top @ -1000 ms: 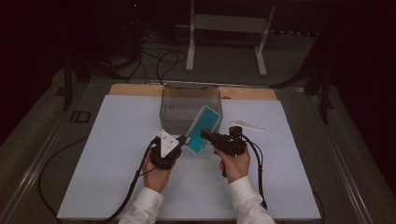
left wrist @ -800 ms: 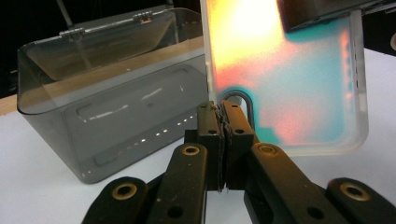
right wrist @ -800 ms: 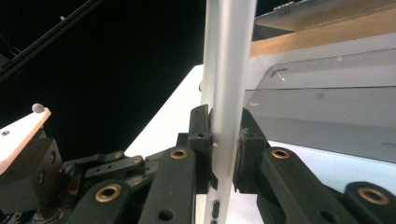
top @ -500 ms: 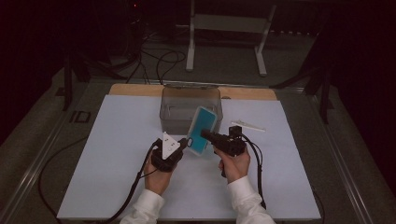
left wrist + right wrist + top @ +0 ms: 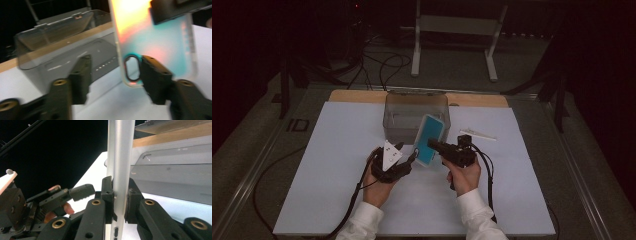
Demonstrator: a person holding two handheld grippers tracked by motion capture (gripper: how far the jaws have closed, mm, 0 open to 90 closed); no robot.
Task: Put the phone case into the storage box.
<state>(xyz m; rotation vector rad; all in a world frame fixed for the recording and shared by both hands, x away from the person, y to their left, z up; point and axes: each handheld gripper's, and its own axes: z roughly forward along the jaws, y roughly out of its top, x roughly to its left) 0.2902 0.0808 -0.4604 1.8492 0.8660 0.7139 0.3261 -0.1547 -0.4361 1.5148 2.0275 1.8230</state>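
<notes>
While the right gripper (image 5: 117,202) is squeezing the phone case (image 5: 430,140) upright (blue-green, above the white table (image 5: 332,165)), left gripper (image 5: 113,75) jaws just opening, case corner between them, clear box (image 5: 407,112) just behind.

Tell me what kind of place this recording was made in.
Probably a lab or studio set up for recording: a white-covered table stands in a dark room, loose cables run across the floor behind it, and a metal stand rises beyond them.
</notes>
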